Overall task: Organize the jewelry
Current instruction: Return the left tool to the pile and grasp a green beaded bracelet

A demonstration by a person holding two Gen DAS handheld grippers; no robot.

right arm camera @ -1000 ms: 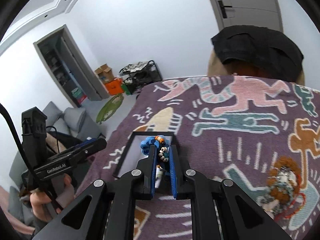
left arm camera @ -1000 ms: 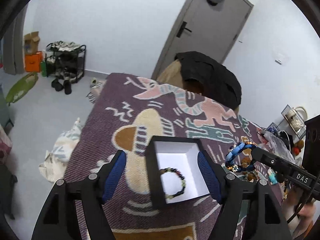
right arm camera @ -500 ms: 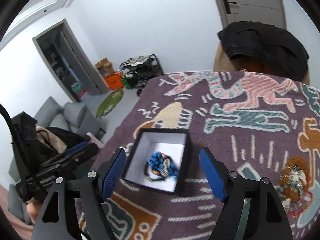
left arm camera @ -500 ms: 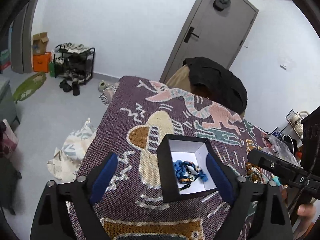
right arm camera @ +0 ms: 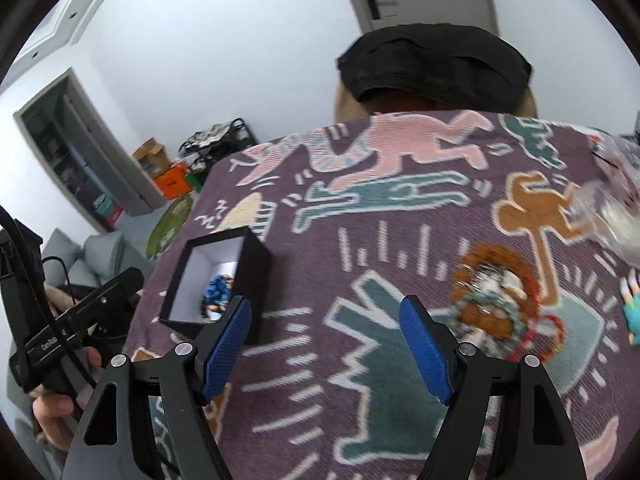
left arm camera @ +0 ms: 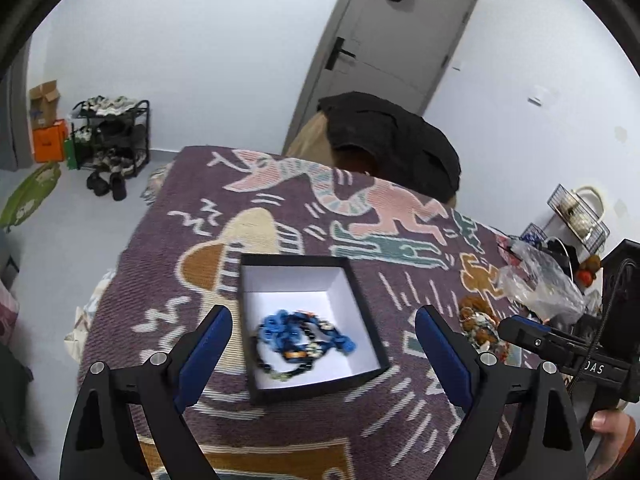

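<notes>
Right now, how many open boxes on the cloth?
1: the black box sits on the patterned cloth, left of the loose jewelry pile. Others may be hidden.

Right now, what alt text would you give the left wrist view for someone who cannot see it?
An open black box with a white lining sits on a purple patterned cloth, holding a blue bracelet tangled with dark beaded ones. The left gripper is open, its blue-padded fingers either side of the box. More jewelry lies to the right.

Right claw [right arm camera: 326,344] gapes above cloth [right arm camera: 400,220].
</notes>
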